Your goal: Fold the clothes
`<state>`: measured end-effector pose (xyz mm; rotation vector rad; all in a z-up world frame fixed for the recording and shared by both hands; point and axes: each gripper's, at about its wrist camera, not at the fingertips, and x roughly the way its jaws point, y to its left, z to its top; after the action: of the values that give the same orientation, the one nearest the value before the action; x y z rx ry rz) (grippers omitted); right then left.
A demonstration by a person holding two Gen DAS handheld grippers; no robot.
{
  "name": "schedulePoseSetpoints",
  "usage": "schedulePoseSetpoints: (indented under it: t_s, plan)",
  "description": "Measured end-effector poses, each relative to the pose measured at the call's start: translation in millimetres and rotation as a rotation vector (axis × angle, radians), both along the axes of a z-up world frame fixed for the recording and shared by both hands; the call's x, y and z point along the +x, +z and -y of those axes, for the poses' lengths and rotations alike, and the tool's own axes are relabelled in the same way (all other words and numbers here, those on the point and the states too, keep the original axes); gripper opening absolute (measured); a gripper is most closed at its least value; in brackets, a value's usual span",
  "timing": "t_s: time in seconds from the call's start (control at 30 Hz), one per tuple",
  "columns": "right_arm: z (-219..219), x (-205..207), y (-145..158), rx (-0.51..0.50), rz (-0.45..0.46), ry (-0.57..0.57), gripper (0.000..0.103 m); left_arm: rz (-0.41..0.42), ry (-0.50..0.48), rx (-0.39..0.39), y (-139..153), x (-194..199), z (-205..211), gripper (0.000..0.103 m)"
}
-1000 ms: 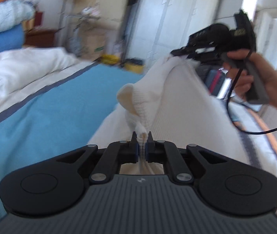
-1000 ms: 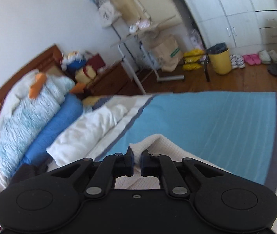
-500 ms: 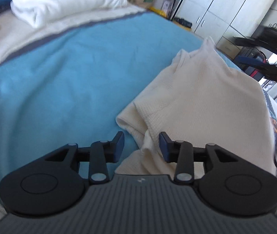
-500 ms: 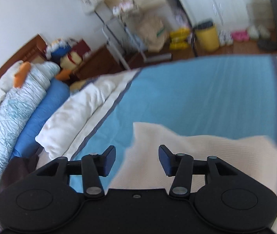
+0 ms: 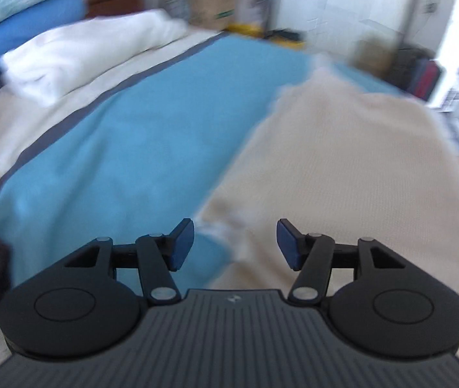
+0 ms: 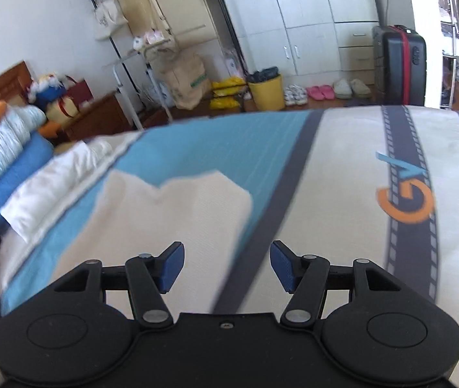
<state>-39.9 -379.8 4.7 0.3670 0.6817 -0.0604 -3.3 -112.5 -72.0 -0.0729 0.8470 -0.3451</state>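
A cream knitted garment (image 5: 342, 168) lies spread flat on the blue bedspread (image 5: 125, 148). In the left wrist view my left gripper (image 5: 235, 243) hovers over the garment's near left edge, its jaws opening, blue pads apart and gripping nothing; cloth lies below the gap. In the right wrist view the same garment (image 6: 171, 216) reaches away to the left of my right gripper (image 6: 227, 266), whose jaws are also opening and hold nothing. Its pads stand over the garment's right edge and the dark stripe of the bed cover.
A folded white quilt (image 5: 83, 51) and blue bedding (image 6: 6, 181) lie at the bed's head. The cream cover with a film-strip print (image 6: 404, 194) fills the right. Beyond the bed stand a yellow bin (image 6: 266, 92), shoes, a black suitcase (image 6: 397, 64) and white wardrobes.
Both grippers let go of the cream garment and opened. The garment dropped from hanging to lying flat on the bed. The right gripper swung to the right, over the garment's right edge.
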Motion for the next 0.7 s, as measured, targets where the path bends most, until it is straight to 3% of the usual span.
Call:
schedulePoseSetpoints:
  t_s: [0.07,0.13,0.23,0.3,0.37,0.47,0.57,0.6,0.67,0.7]
  plan:
    - [-2,14,0,0.007,0.008,0.012,0.064,-0.057,-0.110,-0.109,-1,0,3,0.059]
    - [-5,25,-4,0.005,0.008,0.014,0.064,-0.035,-0.129,-0.111,2,-2,8,0.059]
    - [-3,29,-16,0.039,-0.012,0.007,0.064,0.066,-0.152,-0.078,19,-2,14,0.059]
    - [2,28,-25,0.094,-0.032,0.002,0.064,0.103,-0.202,-0.132,31,8,17,0.059]
    - [6,29,-32,0.165,-0.037,0.004,0.064,0.066,-0.311,-0.212,38,30,25,0.063]
    - [11,35,-40,0.263,-0.021,0.011,0.064,-0.060,-0.387,-0.272,30,82,45,0.063]
    - [14,42,-48,0.323,0.006,0.018,0.064,-0.144,-0.319,-0.271,12,133,65,0.063]
    - [16,44,-53,0.340,0.009,0.005,0.064,-0.165,-0.254,-0.241,4,147,74,0.063]
    - [19,47,-62,0.367,0.007,-0.022,0.065,-0.139,-0.199,-0.176,-9,170,82,0.062]
    - [21,49,-67,0.379,0.004,-0.027,0.065,-0.136,-0.182,-0.142,-16,179,85,0.053]
